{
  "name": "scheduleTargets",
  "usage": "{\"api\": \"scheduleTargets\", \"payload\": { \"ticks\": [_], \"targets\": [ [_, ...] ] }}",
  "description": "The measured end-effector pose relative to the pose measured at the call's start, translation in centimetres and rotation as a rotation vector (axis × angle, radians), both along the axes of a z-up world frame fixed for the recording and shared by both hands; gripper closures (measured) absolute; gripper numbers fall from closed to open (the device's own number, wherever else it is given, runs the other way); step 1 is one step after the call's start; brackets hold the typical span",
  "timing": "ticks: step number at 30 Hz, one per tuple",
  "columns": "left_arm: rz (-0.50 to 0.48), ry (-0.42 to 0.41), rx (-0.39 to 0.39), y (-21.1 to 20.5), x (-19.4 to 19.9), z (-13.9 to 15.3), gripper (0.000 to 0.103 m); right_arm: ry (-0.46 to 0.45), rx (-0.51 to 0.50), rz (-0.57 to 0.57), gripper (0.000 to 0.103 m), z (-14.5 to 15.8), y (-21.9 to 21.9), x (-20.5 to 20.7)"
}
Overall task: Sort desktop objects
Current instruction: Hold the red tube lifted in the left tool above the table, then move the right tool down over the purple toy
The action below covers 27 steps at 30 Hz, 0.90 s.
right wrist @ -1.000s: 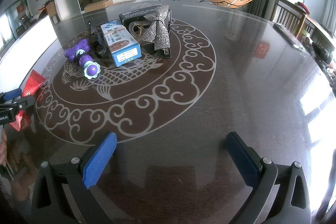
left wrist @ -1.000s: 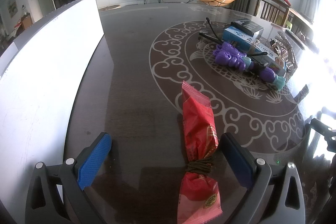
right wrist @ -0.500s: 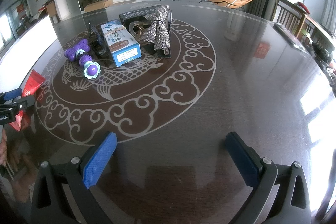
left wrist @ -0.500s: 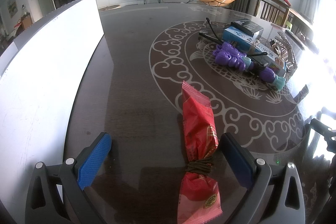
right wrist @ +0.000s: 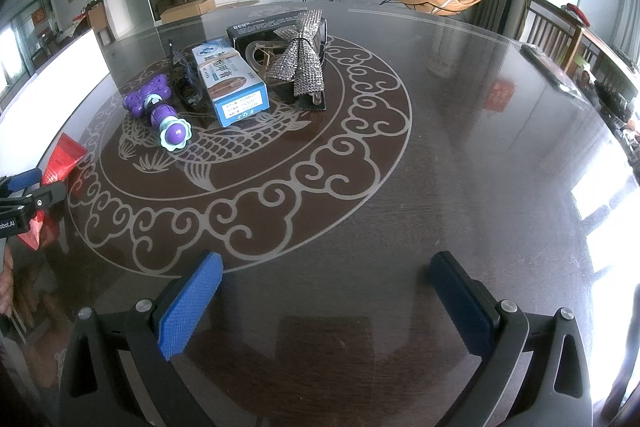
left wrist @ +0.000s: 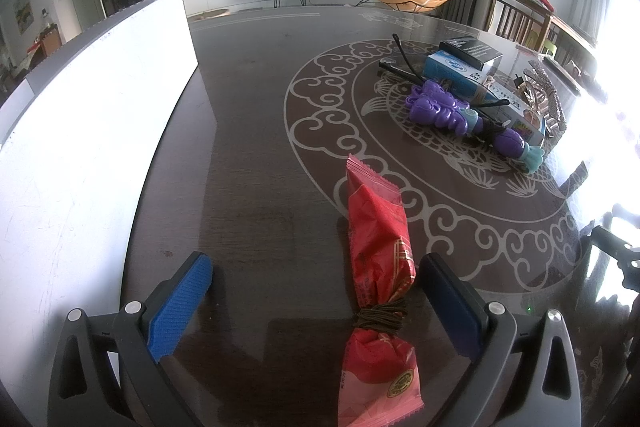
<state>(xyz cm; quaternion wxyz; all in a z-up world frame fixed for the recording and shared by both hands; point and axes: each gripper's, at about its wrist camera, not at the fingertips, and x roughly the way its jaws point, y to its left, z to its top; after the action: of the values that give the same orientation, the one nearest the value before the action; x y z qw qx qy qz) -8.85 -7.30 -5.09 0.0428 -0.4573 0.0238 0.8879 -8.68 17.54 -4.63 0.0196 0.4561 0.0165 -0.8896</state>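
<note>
A red snack packet, tied with a dark cord, lies on the dark table between the fingers of my left gripper, nearer the right finger; the jaws stand wide open around it. It also shows at the left edge of the right wrist view. My right gripper is open and empty above bare table. In the middle of the table lie a purple toy, a blue box, a black box, a glittery silver bow and black glasses.
A white board stands along the table's left side, close to my left gripper. The table has a pale cloud-and-fish pattern. A remote lies at the far right edge. Chairs stand beyond the table.
</note>
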Motion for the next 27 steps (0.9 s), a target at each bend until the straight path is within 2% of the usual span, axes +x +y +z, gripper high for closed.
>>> {"api": "scheduleTargets", "payload": {
  "ticks": [19,21,23,25,27],
  "targets": [
    [0.0,0.0,0.0,0.0,0.0,0.0,0.0,-0.001,0.003,0.0,0.0,0.1,0.3,0.1],
    [0.0,0.0,0.0,0.0,0.0,0.0,0.0,-0.031,-0.003,0.0,0.0,0.2,0.3,-0.4],
    [0.0,0.0,0.0,0.0,0.0,0.0,0.0,-0.057,-0.059,0.052,0.0,0.5,-0.4,-1.2],
    [0.0,0.0,0.0,0.0,0.0,0.0,0.0,-0.032,-0.127,0.134,0.0,1.7,-1.9,-2.4],
    [0.0,0.0,0.0,0.0,0.0,0.0,0.0,0.0,-0.14,0.238,0.0,3.0,-4.4,-3.8]
  ]
}}
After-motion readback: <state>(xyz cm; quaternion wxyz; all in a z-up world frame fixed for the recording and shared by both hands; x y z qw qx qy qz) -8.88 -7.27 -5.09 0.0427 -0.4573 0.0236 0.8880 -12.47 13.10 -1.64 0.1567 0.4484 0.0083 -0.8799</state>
